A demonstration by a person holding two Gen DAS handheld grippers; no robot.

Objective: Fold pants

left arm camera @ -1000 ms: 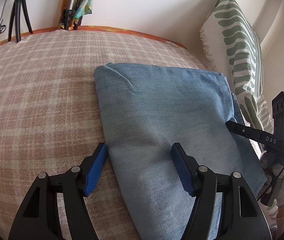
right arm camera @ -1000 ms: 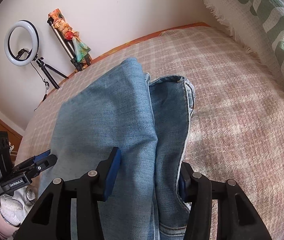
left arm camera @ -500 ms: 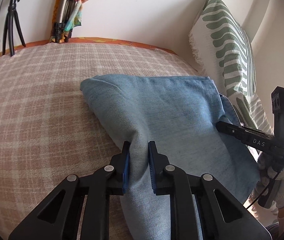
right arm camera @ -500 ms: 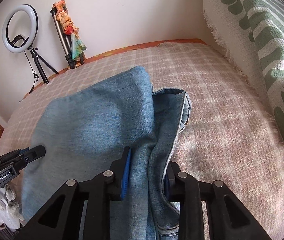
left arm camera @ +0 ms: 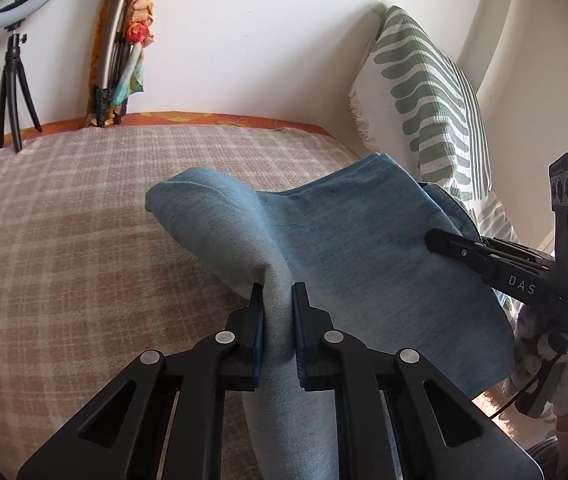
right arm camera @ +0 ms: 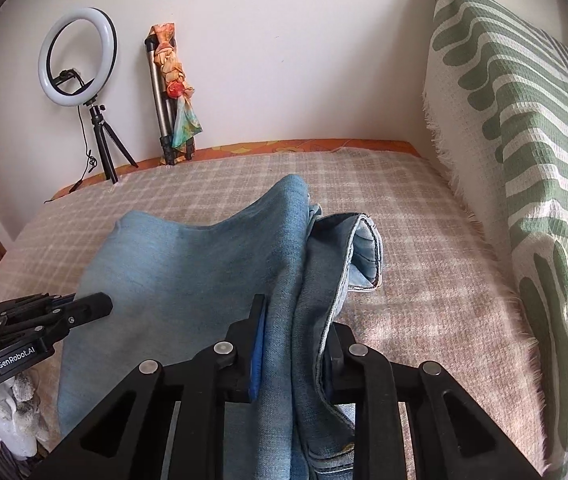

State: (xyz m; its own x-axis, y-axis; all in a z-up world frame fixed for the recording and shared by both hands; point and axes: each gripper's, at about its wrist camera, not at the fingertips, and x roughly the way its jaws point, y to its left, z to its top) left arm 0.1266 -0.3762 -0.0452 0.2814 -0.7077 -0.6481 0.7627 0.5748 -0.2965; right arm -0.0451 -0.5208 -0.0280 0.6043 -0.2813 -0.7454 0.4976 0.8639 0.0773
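Note:
Light blue denim pants (left arm camera: 348, 248), folded over, are lifted off the plaid bed cover. My left gripper (left arm camera: 277, 300) is shut on the near left edge of the pants. My right gripper (right arm camera: 296, 312) is shut on the near right edge, where the seamed waist layers (right arm camera: 364, 252) bunch up. The cloth hangs between the two grippers, its far end raised and sagging in the middle. The right gripper shows at the right of the left wrist view (left arm camera: 484, 256). The left gripper shows at the left of the right wrist view (right arm camera: 55, 312).
The bed has a pink and beige plaid cover (left arm camera: 63, 240). A green and white leaf-pattern pillow (right arm camera: 524, 160) leans on the wall at the right. A ring light on a tripod (right arm camera: 79, 64) and a folded tripod with a scarf (right arm camera: 171, 92) stand by the far wall.
Both grippers closed on the near edge of the pants and lifted it. The cloth went from lying flat to hanging raised between them.

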